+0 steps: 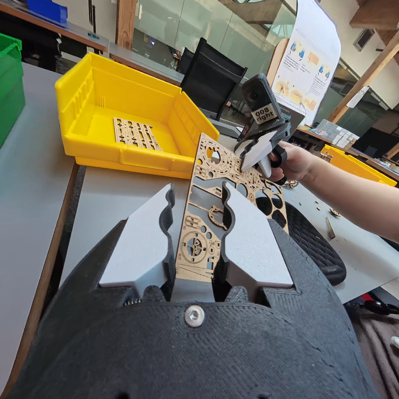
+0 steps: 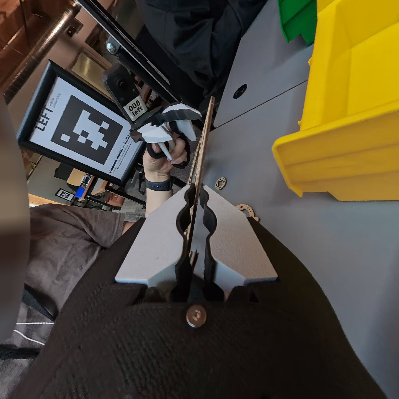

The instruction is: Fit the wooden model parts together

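Note:
A thin laser-cut wooden sheet (image 1: 199,244) with several cut-outs stands tilted above the grey table (image 1: 121,205). My right gripper (image 1: 255,171) is shut on its far top part. In the right wrist view the sheet (image 2: 205,133) shows edge-on, clamped between the right gripper's (image 2: 195,185) jaws. My left gripper (image 1: 197,187) is open; its fingers straddle the sheet's near end without clamping it. It also shows in the right wrist view (image 2: 181,125), open beside the sheet. A loose horseshoe-shaped wooden piece (image 2: 248,211) and a small ring piece (image 2: 220,183) lie on the table.
A yellow bin (image 1: 129,155) holding another wooden sheet (image 1: 136,136) sits behind; it also shows in the right wrist view (image 2: 345,151). A green bin (image 1: 8,86) stands far left. A black padded rest (image 1: 313,244) and wooden scraps (image 1: 330,228) lie right. A framed sign (image 2: 82,129) stands behind. The gap from one gripper's tips to the other's is roughly 10 cm.

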